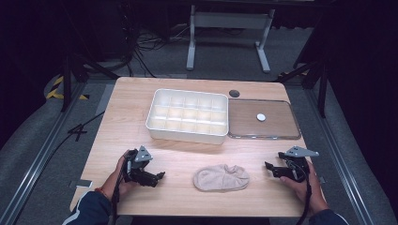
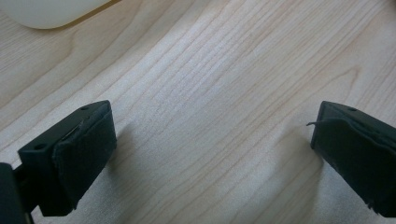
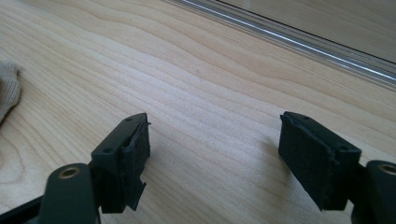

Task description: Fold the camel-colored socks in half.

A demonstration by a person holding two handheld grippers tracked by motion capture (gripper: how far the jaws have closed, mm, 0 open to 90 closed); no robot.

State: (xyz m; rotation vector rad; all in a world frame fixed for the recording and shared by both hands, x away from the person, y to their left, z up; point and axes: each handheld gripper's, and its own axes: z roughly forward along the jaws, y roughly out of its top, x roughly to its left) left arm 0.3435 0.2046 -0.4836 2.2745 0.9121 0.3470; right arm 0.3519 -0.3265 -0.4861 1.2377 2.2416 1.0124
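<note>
From the high view, a light wooden table (image 1: 141, 108) carries a white compartment tray (image 1: 187, 115) toward its far side, its many small cells bare. Just beside the tray, on its right, lies a clear flat lid (image 1: 281, 125) with a small white disc (image 1: 261, 117) on it, and a dark round spot (image 1: 234, 93) sits on the table just behind the lid. A beige sock (image 1: 221, 177) lies flat near the front edge, between the two hands. The left gripper (image 1: 158, 177) rests low on the table left of the sock, and the right gripper (image 1: 268, 167) sits to the sock's right; both are apart from it.

The left gripper view adds what the high view cannot resolve: its jaws stand wide apart over bare wood grain with nothing between them, and a rounded white corner of the tray (image 2: 51, 11) shows at the top left. The right gripper view likewise shows its jaws spread wide and holding nothing, the sock's edge (image 3: 8, 88) at far left, and the lid's clear rim (image 3: 299, 44) crossing the top.
</note>
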